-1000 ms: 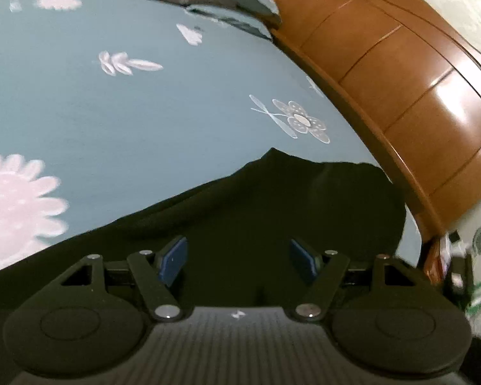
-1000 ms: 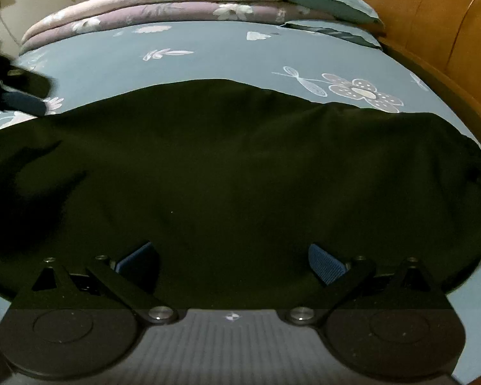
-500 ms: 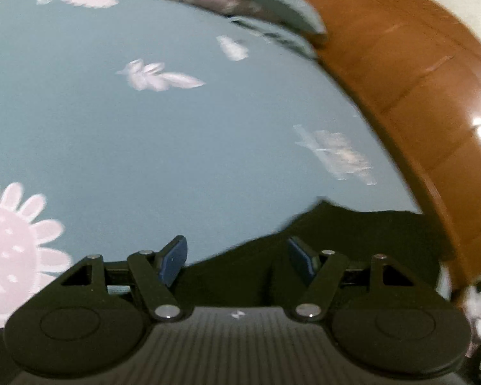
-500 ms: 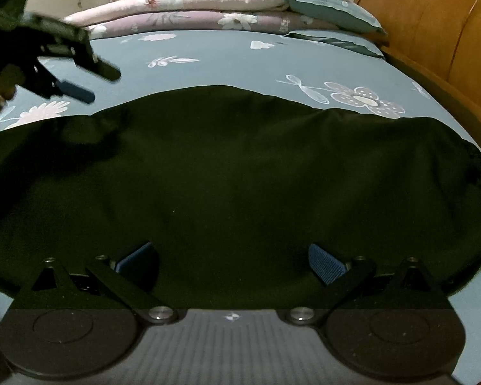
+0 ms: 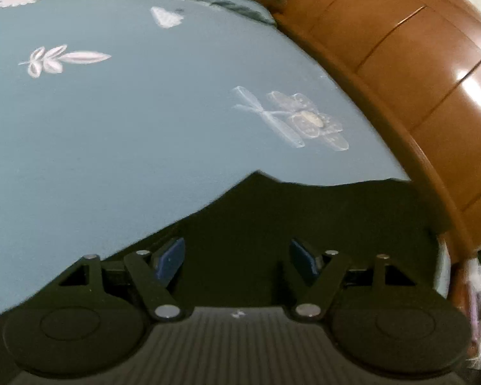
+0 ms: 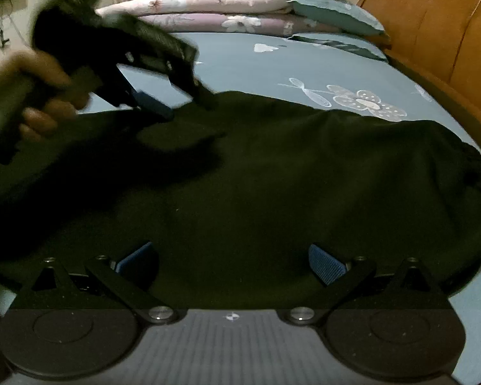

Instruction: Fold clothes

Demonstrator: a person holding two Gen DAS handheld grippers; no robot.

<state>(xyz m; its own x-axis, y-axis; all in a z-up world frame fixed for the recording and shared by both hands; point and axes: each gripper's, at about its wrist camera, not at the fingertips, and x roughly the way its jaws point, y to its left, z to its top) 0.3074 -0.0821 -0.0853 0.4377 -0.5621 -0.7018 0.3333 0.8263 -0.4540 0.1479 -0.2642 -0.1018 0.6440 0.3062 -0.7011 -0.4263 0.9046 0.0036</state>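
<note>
We're on a bed with a blue floral bedsheet [image 5: 118,134], a wooden headboard [image 5: 401,64] to the right and folded quilts [image 6: 214,9] stacked at the far end. Our left gripper [image 6: 173,109] hangs over the far edge of the dark garment [image 6: 272,186] with its jaws apart and nothing between them, the hand [image 6: 38,96] behind it blurry. Our right gripper [image 6: 231,260] sits low over the near hem, jaws wide too, holding nothing. The garment lies spread flat across the sheet, reaching almost to the headboard side. Main worry: that black cloth shows barely any edge or crease, so we could easily pinch the bedsheet along with it, or grab just one layer and drag the whole thing crooked.
</note>
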